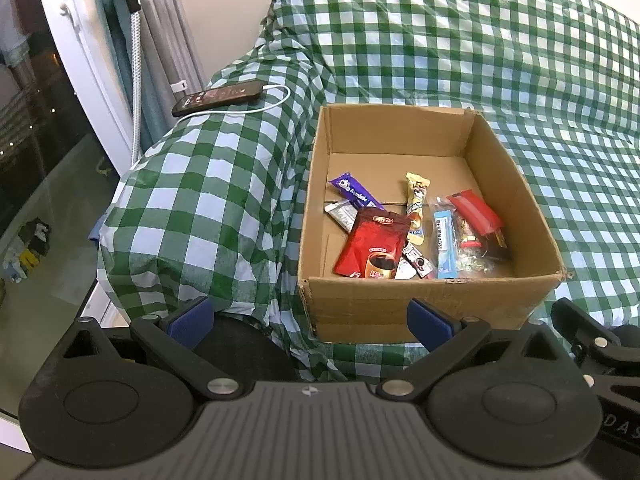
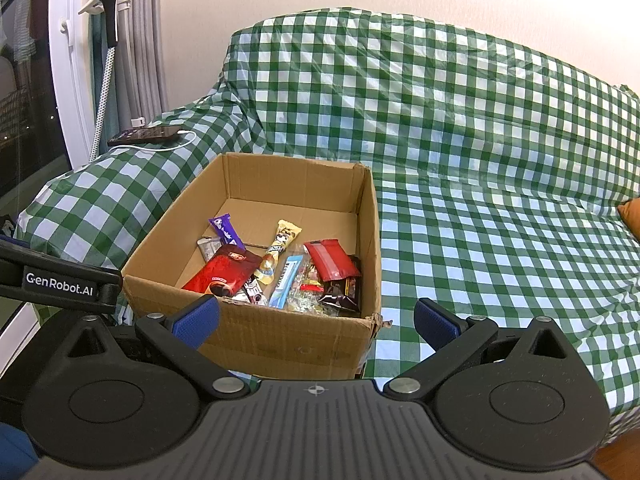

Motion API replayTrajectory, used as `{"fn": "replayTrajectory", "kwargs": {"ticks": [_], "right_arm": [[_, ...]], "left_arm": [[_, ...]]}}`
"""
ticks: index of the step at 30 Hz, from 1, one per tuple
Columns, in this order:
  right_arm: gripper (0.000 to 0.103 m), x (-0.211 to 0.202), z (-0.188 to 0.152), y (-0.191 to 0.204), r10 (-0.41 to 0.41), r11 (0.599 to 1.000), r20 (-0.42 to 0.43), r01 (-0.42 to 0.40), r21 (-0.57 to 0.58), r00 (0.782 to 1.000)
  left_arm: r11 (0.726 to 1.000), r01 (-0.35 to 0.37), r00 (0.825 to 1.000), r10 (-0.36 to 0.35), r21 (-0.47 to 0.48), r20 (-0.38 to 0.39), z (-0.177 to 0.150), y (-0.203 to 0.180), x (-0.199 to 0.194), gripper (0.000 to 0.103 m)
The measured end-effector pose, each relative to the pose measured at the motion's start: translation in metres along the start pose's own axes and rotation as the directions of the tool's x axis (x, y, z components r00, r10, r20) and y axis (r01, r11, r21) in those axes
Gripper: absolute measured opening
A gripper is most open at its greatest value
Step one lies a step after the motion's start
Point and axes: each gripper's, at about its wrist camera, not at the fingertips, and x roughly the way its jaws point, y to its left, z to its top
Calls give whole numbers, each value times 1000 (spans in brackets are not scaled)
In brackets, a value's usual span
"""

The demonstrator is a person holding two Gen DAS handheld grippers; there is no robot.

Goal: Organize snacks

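An open cardboard box (image 1: 424, 304) sits on a sofa covered in green-white checked cloth; it also shows in the right wrist view (image 2: 280, 340). Inside lie several snacks: a red coffee pouch (image 1: 372, 246) (image 2: 218, 274), a purple bar (image 1: 354, 194) (image 2: 226, 232), a yellow bar (image 1: 416, 204) (image 2: 280, 248), a light blue bar (image 1: 444, 240) (image 2: 286, 276) and a red packet (image 1: 474, 210) (image 2: 332, 260). My left gripper (image 1: 310, 318) is open and empty, just in front of the box's near wall. My right gripper (image 2: 316, 322) is open and empty, near the box's front right corner.
A black phone (image 1: 218, 98) (image 2: 144, 135) with a white cable lies on the sofa arm to the left. A window and curtains stand at the far left. The checked sofa seat (image 2: 500, 240) stretches right of the box, with an orange cushion (image 2: 632, 216) at its edge.
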Motion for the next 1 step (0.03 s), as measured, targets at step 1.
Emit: {"fn": "replayTrajectory", "kwargs": {"ticks": [1], "right_arm": [[103,0,0,0,1,1000,-1,-1,0,1000]], "left_arm": [[1000,0,1000,0,0,-4,1,-1,1,103]]}}
